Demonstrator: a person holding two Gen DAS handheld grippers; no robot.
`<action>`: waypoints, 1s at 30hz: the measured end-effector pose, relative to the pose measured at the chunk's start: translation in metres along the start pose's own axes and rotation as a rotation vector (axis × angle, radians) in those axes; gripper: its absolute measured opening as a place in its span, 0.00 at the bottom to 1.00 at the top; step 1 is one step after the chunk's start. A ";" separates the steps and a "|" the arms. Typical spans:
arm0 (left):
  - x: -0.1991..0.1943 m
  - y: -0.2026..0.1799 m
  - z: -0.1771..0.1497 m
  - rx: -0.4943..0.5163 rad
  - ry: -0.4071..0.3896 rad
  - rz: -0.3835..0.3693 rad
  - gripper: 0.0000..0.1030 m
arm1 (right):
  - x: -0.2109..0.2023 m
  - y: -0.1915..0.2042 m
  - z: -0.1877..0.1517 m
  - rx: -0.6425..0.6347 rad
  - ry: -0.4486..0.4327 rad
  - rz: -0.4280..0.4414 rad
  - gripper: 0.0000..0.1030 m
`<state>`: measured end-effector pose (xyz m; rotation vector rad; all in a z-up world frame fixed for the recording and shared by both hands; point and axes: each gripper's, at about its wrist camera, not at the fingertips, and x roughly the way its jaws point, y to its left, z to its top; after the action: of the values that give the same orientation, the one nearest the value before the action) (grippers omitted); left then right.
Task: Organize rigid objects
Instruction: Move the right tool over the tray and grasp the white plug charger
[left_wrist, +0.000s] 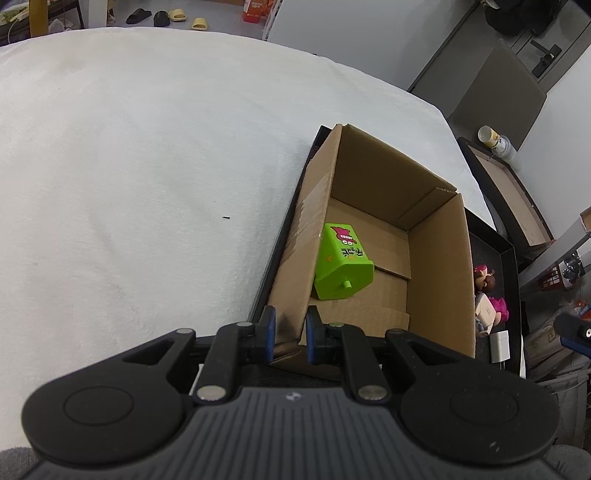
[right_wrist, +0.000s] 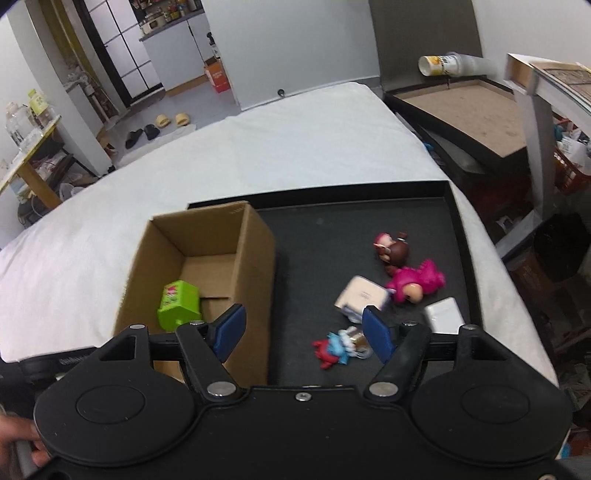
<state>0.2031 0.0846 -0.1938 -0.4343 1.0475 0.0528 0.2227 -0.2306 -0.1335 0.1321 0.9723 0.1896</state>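
Corrugated cardboard box wall pinched by left gripper; right gripper half-open, empty.

Both wrist views look steeply down, sharing the cardboard box.

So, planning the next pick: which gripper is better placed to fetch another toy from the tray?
Right. The right gripper is open above the loose toys on the black tray, while the left gripper is clamped on the cardboard box wall.

The cardboard box hides most of the toys; a hand is cut off.
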 end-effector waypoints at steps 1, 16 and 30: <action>0.000 0.000 0.000 -0.001 0.000 0.002 0.13 | 0.000 -0.004 0.000 -0.003 0.005 -0.006 0.67; 0.000 -0.005 -0.001 0.016 -0.002 0.020 0.13 | 0.022 -0.080 0.000 0.026 0.096 -0.033 0.59; 0.004 -0.005 0.001 0.002 0.009 0.027 0.13 | 0.079 -0.109 0.004 -0.069 0.184 -0.062 0.52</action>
<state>0.2071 0.0800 -0.1951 -0.4191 1.0626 0.0744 0.2805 -0.3195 -0.2167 0.0215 1.1498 0.1799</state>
